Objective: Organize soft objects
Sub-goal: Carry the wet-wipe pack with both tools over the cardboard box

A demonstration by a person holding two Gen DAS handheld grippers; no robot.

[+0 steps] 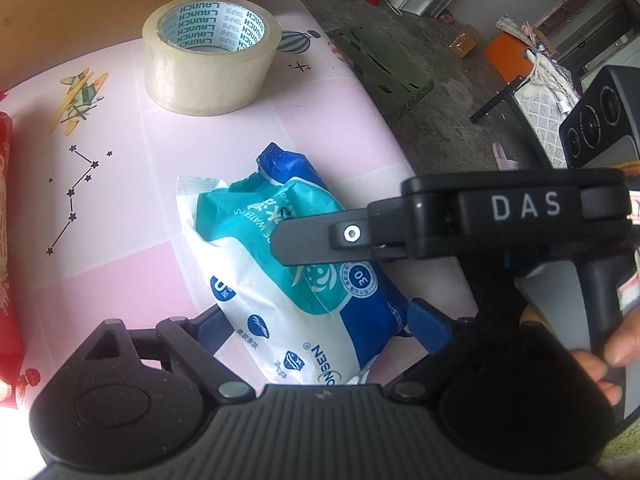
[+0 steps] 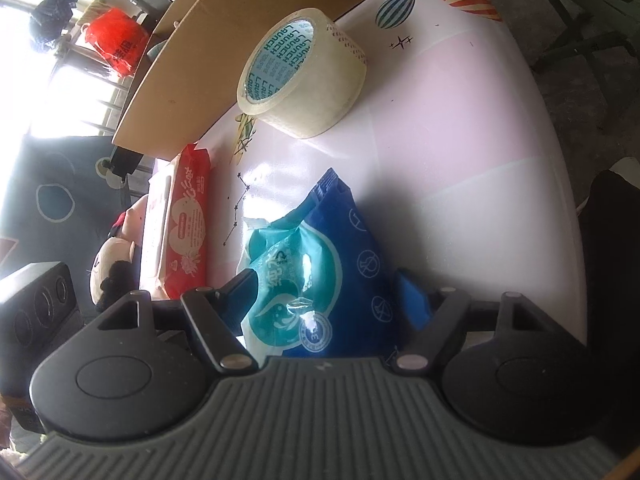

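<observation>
The red wipes pack [image 2: 182, 232] is laid along the table's [image 2: 460, 152] left edge. The blue wipes pack [image 1: 296, 280] lies mid-table, straddled by the spread left gripper [image 1: 320, 326] and the spread right gripper [image 2: 328, 300], apparently for regrasping. The tape roll [image 1: 210, 54] is beyond.

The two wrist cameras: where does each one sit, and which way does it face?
Left wrist: on the left tongs, facing down at the blue wipes pack and tape roll; the right tongs and a hand show.
Right wrist: on the right tongs, facing down over the same pack towards the red wipes pack and cardboard box.
Shared: pack, tape, pink table.
</observation>
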